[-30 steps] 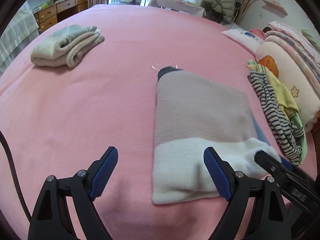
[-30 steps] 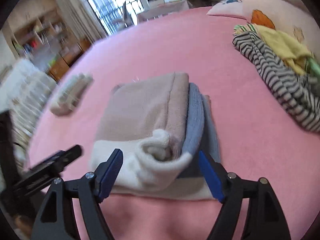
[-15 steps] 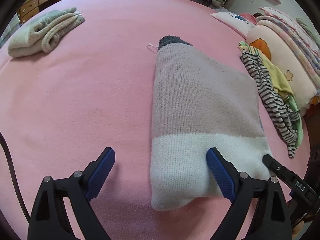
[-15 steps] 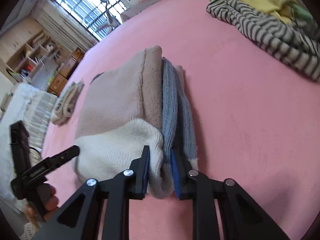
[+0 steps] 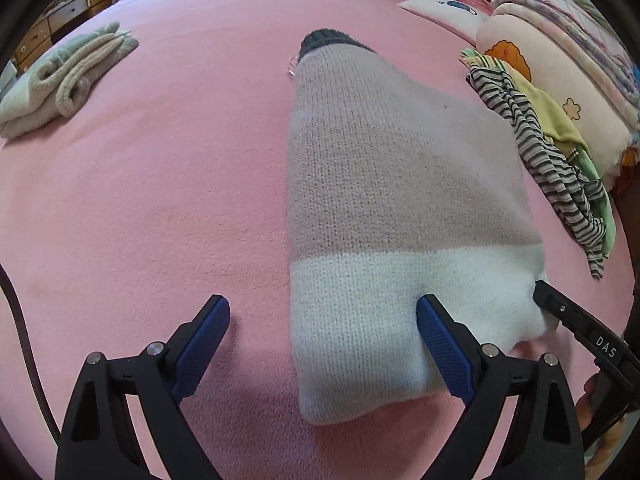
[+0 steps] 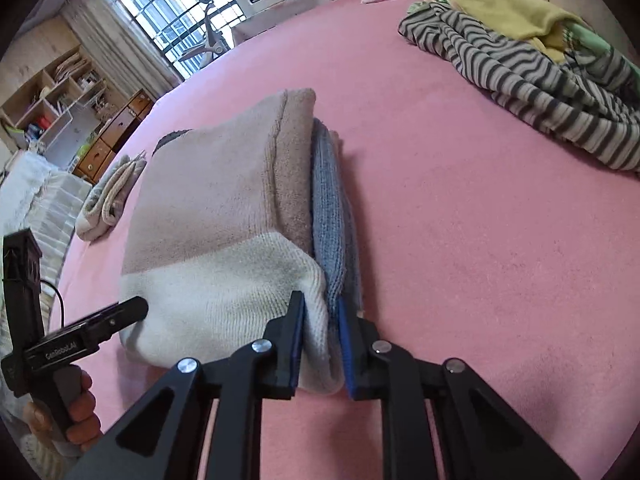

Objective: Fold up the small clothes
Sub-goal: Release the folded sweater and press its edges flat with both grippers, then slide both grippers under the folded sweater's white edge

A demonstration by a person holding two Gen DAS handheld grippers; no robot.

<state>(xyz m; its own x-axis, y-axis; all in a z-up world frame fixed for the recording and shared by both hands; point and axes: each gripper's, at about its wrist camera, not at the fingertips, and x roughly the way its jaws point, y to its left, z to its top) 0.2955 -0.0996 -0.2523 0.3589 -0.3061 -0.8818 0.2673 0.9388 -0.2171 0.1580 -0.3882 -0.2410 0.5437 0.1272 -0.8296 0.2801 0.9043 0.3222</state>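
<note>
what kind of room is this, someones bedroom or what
Most likely a bedroom in a home. The sweater lies on a bed with a pink blanket, pillows are stacked at its side, and a window with a chest of drawers stands behind it.

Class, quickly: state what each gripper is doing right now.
Left gripper: open, straddling the sweater's near left corner.
Right gripper: shut on the sweater's white edge.

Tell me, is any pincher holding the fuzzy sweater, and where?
Yes. The right gripper pinches the sweater at its white bottom corner. The left gripper is open, holding nothing.
</note>
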